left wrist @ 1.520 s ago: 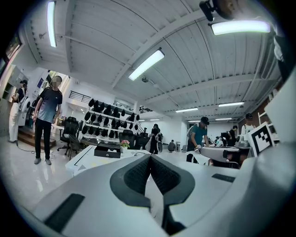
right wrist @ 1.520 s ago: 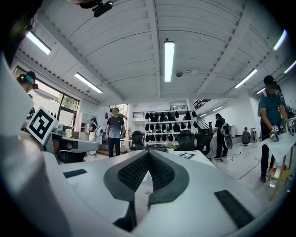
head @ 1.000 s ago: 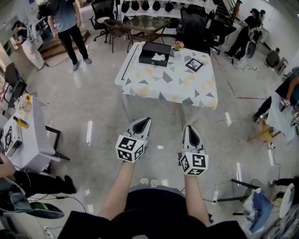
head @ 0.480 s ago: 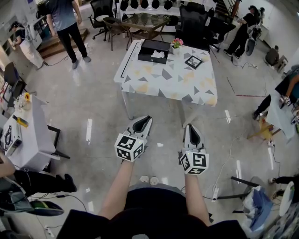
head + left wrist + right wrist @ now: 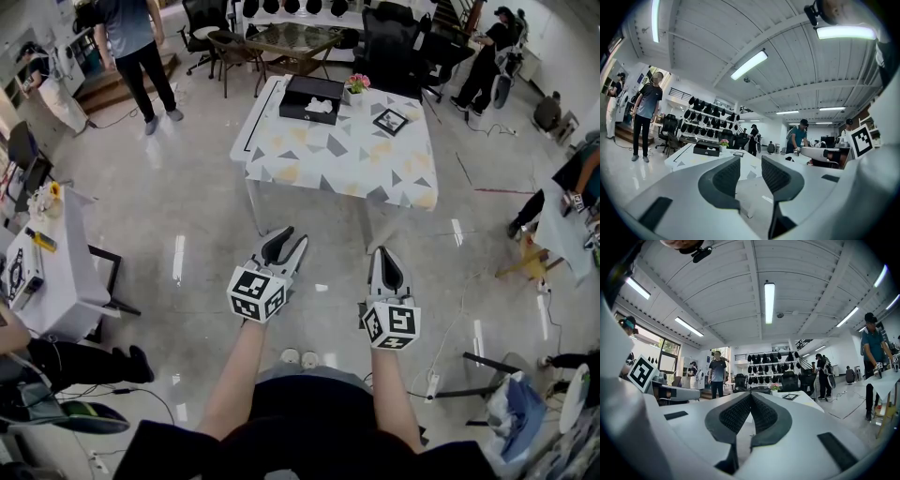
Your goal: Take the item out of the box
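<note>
An open black box (image 5: pixel 312 98) with a white item (image 5: pixel 322 106) in it stands at the far edge of the patterned table (image 5: pixel 328 159), well ahead of both grippers. Held over the floor, my left gripper (image 5: pixel 286 241) has its jaws opening, with nothing between them. In the left gripper view the left gripper (image 5: pixel 750 171) shows a clear gap, and the box (image 5: pixel 706 149) lies far off. My right gripper (image 5: pixel 384 255) hangs beside it, shut and empty. The right gripper view shows the right gripper (image 5: pixel 751 401) with its pads touching.
A pink flower pot (image 5: pixel 356 86) and a framed marker card (image 5: pixel 389 122) share the table. A person (image 5: pixel 136 47) stands at the far left, others work at the right (image 5: pixel 492 56). A white side table (image 5: pixel 47 272) is at my left, chairs and a glass table (image 5: pixel 291 42) behind.
My left gripper's jaws, shut in both earlier frames, now stand apart. The right gripper has stayed shut and both hands have hardly moved.
</note>
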`<state>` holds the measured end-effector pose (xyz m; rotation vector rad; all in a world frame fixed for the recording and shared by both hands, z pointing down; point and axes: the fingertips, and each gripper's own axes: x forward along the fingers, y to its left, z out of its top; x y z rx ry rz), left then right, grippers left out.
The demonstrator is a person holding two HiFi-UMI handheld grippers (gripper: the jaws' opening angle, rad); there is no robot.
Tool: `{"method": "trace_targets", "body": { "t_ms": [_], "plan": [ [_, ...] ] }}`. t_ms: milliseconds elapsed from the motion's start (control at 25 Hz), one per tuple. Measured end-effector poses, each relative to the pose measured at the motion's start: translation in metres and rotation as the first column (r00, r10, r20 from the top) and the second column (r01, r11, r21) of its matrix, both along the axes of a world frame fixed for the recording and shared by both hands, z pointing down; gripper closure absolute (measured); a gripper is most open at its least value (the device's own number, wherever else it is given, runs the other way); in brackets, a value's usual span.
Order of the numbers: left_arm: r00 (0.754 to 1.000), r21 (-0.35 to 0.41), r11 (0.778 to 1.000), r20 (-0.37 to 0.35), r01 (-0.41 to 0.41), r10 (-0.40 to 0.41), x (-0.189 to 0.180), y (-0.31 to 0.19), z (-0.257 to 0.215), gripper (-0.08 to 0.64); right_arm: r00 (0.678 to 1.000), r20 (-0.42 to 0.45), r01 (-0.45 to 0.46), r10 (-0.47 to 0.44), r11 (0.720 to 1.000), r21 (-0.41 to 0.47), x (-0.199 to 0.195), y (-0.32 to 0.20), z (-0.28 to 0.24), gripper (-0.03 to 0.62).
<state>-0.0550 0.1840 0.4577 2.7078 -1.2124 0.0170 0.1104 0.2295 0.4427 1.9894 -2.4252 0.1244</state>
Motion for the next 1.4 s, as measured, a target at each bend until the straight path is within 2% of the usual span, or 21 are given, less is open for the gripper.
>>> {"method": "trace_targets", "body": {
  "t_ms": [120, 240, 960, 1400],
  "plan": [
    [1.000, -0.007, 1.000, 0.003, 0.003, -0.003, -0.004, 0.000, 0.002, 0.364, 1.000, 0.002, -0.002, 0.002, 1.000, 0.001, -0.002, 0.000, -0.001, 0.589],
    [1.000, -0.009, 1.000, 0.007, 0.007, -0.007, -0.010, -0.002, 0.003, 0.339, 1.000, 0.002, -0.005, 0.005, 1.000, 0.001, -0.005, -0.001, -0.001, 0.589],
    [1.000, 0.010, 1.000, 0.003, -0.005, 0.005, -0.043, -0.019, 0.004, 0.336, 1.000, 0.005, -0.019, 0.019, 0.999, 0.028, -0.033, -0.017, 0.002, 0.589],
    [1.000, 0.009, 1.000, 0.012, -0.011, 0.011, -0.036, -0.051, 0.011, 0.336, 0.999, 0.007, -0.045, 0.045, 0.999, 0.020, -0.021, -0.045, 0.010, 0.589]
  ]
}}
